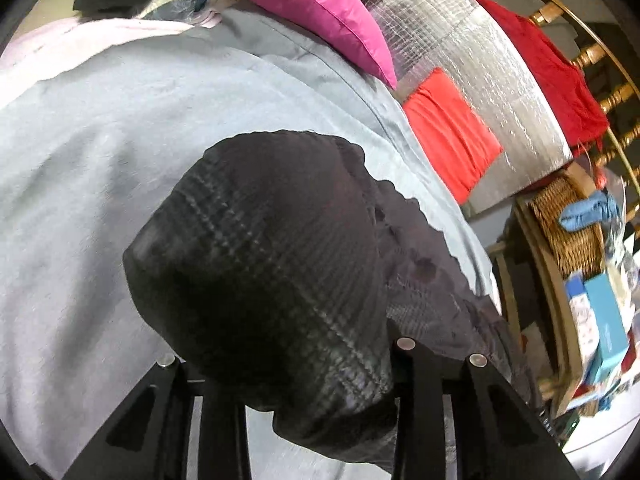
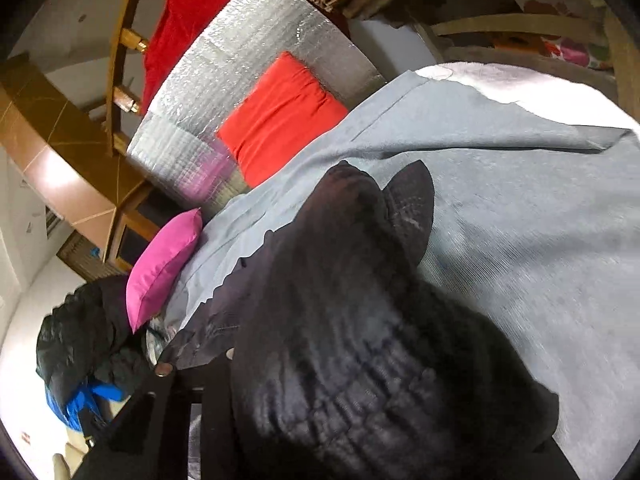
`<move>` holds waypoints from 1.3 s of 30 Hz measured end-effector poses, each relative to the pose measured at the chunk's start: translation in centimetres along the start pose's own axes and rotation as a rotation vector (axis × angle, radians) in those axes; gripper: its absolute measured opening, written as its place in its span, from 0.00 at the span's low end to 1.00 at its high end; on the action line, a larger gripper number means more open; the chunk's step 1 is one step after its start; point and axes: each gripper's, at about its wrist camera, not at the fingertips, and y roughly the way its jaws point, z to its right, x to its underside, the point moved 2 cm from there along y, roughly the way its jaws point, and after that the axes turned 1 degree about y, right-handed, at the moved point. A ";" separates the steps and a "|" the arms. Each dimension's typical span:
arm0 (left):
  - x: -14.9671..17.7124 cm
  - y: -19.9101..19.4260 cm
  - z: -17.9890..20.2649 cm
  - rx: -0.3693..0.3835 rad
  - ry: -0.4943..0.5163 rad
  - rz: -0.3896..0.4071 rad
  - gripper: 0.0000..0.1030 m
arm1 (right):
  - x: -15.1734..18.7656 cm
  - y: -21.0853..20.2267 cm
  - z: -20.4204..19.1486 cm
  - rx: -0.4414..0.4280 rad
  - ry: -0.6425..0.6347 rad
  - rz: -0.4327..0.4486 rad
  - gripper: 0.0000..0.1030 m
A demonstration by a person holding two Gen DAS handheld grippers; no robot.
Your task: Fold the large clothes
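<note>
My left gripper (image 1: 304,364) has a bunch of a dark checked garment (image 1: 272,264) between its black fingers (image 1: 412,392). The cloth covers the tips, so I cannot tell how tight the fingers are, but the cloth hangs up off them in a big lump. The rest of this dark garment trails off to the right and lies on the grey-blue sheet (image 1: 100,160). The sheet covers the bed. At the far left edge a pale pink cloth (image 1: 60,48) lies on the sheet. A pink pillow (image 1: 320,12) sits at the top. To its right stands a shiny silver mat (image 1: 472,60), and an orange-red pillow (image 1: 448,132) leans on it. A red cloth (image 1: 552,68) hangs on the wooden rail further right. A wicker basket (image 1: 568,224) with a blue cloth sits near the right edge.

My right gripper (image 2: 320,380) is also wrapped in the same dark checked garment (image 2: 360,340). The cloth hides the tips here too, so I cannot tell if they are pinched. On the far left lies a black puffy jacket (image 2: 80,340). Next come the pink pillow (image 2: 164,264), the orange-red pillow (image 2: 280,112) and the grey-blue sheet (image 2: 520,200).
</note>
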 end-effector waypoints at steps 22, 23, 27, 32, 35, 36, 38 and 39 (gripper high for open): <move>2.1 -1.1 -4.0 -0.015 0.010 -0.135 0.62 | 1.6 -2.0 4.6 0.056 0.078 -0.136 0.62; 1.9 -1.4 -4.3 -0.016 0.014 -0.141 0.66 | 1.8 -2.5 4.8 0.055 0.086 -0.142 0.63; 1.1 -2.7 -4.5 -0.017 0.075 -0.191 0.67 | 2.7 -5.7 5.9 0.060 0.096 -0.189 0.67; 0.3 -5.4 -4.9 -0.032 0.166 -0.234 0.70 | 2.7 -10.2 6.0 0.107 0.004 -0.212 0.69; -0.6 -7.3 -4.7 -0.130 0.248 -0.203 0.73 | 1.9 -12.3 5.7 0.153 -0.060 -0.200 0.69; -1.0 -8.2 -4.7 -0.165 0.272 -0.180 0.74 | 1.5 -12.8 5.6 0.158 -0.076 -0.185 0.69; -1.9 -9.3 -4.6 -0.214 0.292 -0.144 0.75 | 0.5 -13.5 4.9 0.156 -0.106 -0.151 0.69; -2.4 -9.9 -4.4 -0.229 0.295 -0.116 0.76 | 0.0 -13.4 4.5 0.148 -0.111 -0.140 0.69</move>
